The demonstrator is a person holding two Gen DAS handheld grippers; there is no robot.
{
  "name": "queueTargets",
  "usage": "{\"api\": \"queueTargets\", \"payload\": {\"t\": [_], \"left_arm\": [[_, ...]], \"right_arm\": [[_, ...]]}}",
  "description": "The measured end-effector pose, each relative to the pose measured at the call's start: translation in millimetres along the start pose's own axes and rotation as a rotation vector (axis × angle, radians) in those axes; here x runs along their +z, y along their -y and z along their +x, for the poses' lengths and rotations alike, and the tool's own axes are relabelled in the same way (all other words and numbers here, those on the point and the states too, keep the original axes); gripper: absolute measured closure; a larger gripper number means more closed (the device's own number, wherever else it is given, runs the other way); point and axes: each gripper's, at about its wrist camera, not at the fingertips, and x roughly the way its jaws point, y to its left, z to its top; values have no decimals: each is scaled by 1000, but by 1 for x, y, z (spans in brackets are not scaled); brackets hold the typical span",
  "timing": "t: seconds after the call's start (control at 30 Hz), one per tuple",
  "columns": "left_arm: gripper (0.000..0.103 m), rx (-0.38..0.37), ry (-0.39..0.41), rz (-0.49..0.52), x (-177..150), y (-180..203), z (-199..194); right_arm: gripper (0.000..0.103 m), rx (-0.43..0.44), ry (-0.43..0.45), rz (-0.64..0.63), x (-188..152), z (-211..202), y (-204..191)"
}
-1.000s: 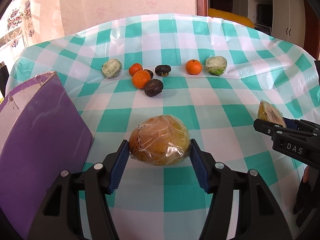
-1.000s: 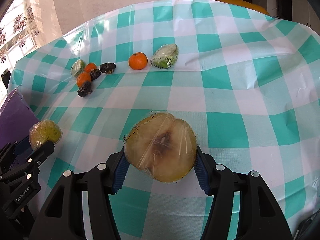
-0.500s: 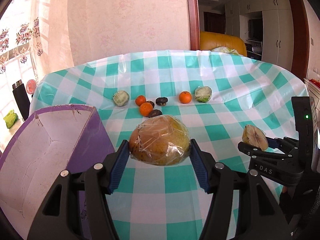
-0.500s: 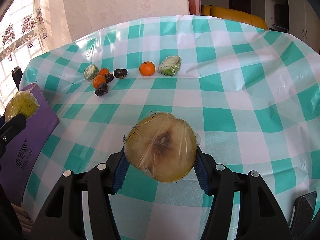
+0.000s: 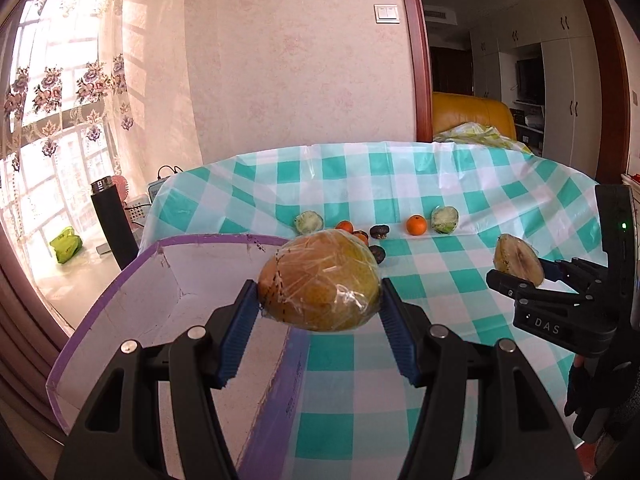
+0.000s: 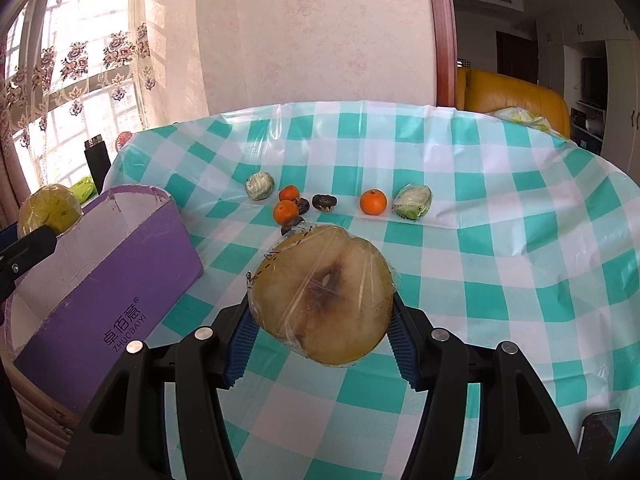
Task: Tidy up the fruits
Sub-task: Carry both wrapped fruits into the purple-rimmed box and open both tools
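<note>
Since a second ago both grippers have risen off the checked table (image 6: 500, 240), and the purple box (image 6: 108, 280), once a mere side wall, now shows its open white inside. The left gripper (image 5: 318, 304) pinches a wrapped pear half (image 5: 320, 280) between its blue pads, above the box's right rim. The right gripper (image 6: 320, 320) clamps another pear half (image 6: 324, 292), cut face up, right of the box. Only the right view shows the box's printed lettering; only the left view shows a gloved hand (image 5: 588, 396).

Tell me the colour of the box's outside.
Purple outside, with white lettering on the side; the box shows best in the right wrist view.
</note>
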Motion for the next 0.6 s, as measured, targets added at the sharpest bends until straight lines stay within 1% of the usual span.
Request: {"api": "queueTargets", "payload": {"t": [0.13, 0.27, 0.5, 0.6], "left_arm": [[42, 44, 1, -10, -5, -27, -11], [42, 112, 14, -22, -11, -55, -22], [42, 222, 30, -67, -16, -103, -30], [42, 249, 7, -84, -21, -119, -27]], "right_arm": [[45, 24, 17, -48, 6, -4, -28], [45, 45, 32, -114, 13, -4, -60], [45, 89, 82, -213, 32, -6, -116], [45, 119, 85, -257, 40, -4, -141]]}}
